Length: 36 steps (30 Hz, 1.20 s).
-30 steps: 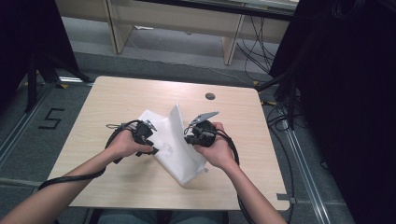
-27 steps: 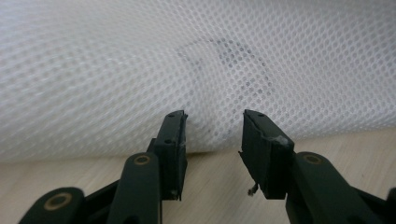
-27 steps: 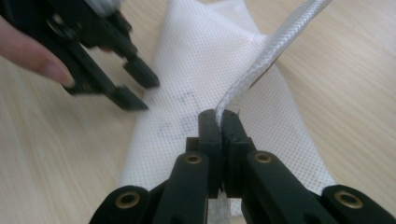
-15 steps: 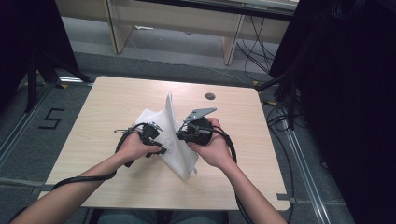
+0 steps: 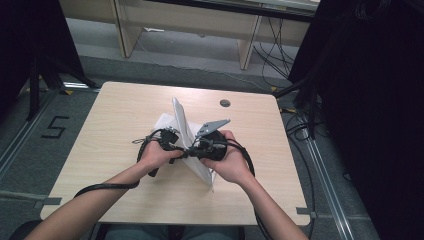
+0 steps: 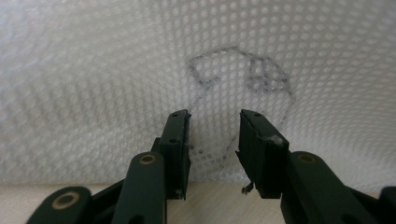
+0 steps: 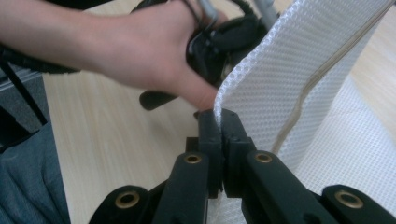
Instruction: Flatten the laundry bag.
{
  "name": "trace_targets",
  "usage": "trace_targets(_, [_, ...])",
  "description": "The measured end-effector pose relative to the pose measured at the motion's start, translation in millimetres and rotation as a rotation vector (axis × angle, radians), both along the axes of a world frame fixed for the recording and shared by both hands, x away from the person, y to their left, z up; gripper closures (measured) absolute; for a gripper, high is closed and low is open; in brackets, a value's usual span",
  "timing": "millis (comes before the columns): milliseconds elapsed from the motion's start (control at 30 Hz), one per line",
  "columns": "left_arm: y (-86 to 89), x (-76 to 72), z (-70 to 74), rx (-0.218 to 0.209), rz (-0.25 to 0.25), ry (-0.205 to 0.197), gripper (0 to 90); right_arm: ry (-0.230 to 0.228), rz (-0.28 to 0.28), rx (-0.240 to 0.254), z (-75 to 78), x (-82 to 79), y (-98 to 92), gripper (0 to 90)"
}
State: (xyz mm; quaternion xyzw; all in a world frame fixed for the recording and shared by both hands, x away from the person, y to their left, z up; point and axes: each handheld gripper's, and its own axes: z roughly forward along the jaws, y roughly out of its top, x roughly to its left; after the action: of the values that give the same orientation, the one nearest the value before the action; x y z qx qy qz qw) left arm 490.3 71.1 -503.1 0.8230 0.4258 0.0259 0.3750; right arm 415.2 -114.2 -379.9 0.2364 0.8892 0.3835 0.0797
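A white mesh bag [image 5: 181,122] lies on the wooden table [image 5: 120,107], one side pulled up into a standing flap. My right gripper [image 5: 199,148] is shut on the flap's edge; in the right gripper view its jaws [image 7: 219,116] pinch the folded mesh [image 7: 289,70]. My left gripper [image 5: 183,151] is close against the flap from the left. In the left gripper view [image 6: 214,126] the jaws have just been closing partway and stand open. Mesh [image 6: 93,70] fills the background behind the gap, and the pads do not press on it. A faint dark outline [image 6: 243,79] shows on the mesh.
A small round dark cap [image 5: 225,103] sits in the table top near its far edge. Black cables [image 5: 300,130] trail over the floor at the right. A "5" [image 5: 55,127] is marked on the floor at the left. Desk legs [image 5: 247,47] stand beyond the table.
The left hand has moved right and down, up against the raised flap and the right gripper. The flap now stands narrower and more edge-on. The right gripper keeps its hold.
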Motion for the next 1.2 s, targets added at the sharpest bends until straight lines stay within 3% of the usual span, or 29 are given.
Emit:
trace_targets(33, [0.9,-0.4,-0.2,-0.01,0.005,-0.005,62.1,0.014,0.015,-0.013,-0.7,-1.1,-0.8,89.6])
trace_targets(67, [4.2,0.2,0.8,0.012,-0.021,-0.007,61.6,0.012,0.02,-0.022,-1.7,-1.7,-1.3,89.6])
trace_targets(100, [3.1,-1.0,0.5,-0.023,0.008,-0.008,61.0,0.013,0.017,-0.01,-3.6,-2.9,-0.8,89.6])
trace_targets(200, [9.8,-0.1,3.9,-0.002,-0.011,-0.032,59.3,0.021,0.025,-0.023,-6.0,-4.4,-1.2,89.6])
trace_targets(267, [13.5,-0.3,6.4,-0.01,0.002,-0.042,58.8,0.031,0.042,-0.035,-8.5,-6.3,0.5,89.7])
trace_targets(300, [17.6,0.9,8.3,0.032,-0.03,-0.048,58.6,0.034,0.045,-0.032,-9.6,-7.3,1.4,89.7])
trace_targets(333, [18.6,0.4,8.8,0.022,-0.02,-0.056,58.3,0.043,0.058,-0.044,-9.9,-7.9,1.8,89.7])
trace_targets(433, [26.4,-1.1,13.8,0.064,-0.036,-0.086,56.9,0.042,0.058,-0.044,-13.8,-10.7,4.7,89.6])
trace_targets(467, [28.6,-3.0,15.3,0.059,-0.033,-0.088,56.3,0.041,0.068,-0.051,-14.0,-10.5,4.6,89.6])
trace_targets(500, [32.3,-4.4,17.9,0.085,-0.036,-0.095,55.7,0.059,0.068,-0.052,-14.6,-11.0,4.8,89.7])
trace_targets(533, [34.0,-6.3,18.7,0.064,-0.017,-0.109,55.2,0.063,0.061,-0.056,-14.9,-11.5,4.7,89.6])
trace_targets(600, [41.5,-8.3,22.9,0.091,-0.028,-0.125,54.1,0.041,0.058,-0.046,-16.5,-11.4,4.9,89.6])
trace_targets(667, [50.7,-10.8,28.8,0.111,-0.04,-0.141,53.1,0.052,0.073,-0.052,-16.0,-11.7,4.9,89.6])
trace_targets(733, [61.0,-11.8,35.3,0.128,-0.038,-0.152,52.4,0.052,0.049,-0.05,-16.7,-13.0,5.7,89.6])
trace_targets(833, [78.4,-13.1,44.2,0.141,-0.013,-0.18,51.8,0.047,0.061,-0.052,-16.3,-13.6,5.4,89.6])
trace_targets(900, [91.2,-15.4,49.6,0.159,0.009,-0.219,52.0,0.049,0.066,-0.054,-16.5,-14.3,5.3,89.6])
trace_targets(1200, [122.9,-32.4,58.9,0.19,0.011,-0.254,49.9,0.041,0.077,-0.05,-17.5,-19.8,7.1,89.6])
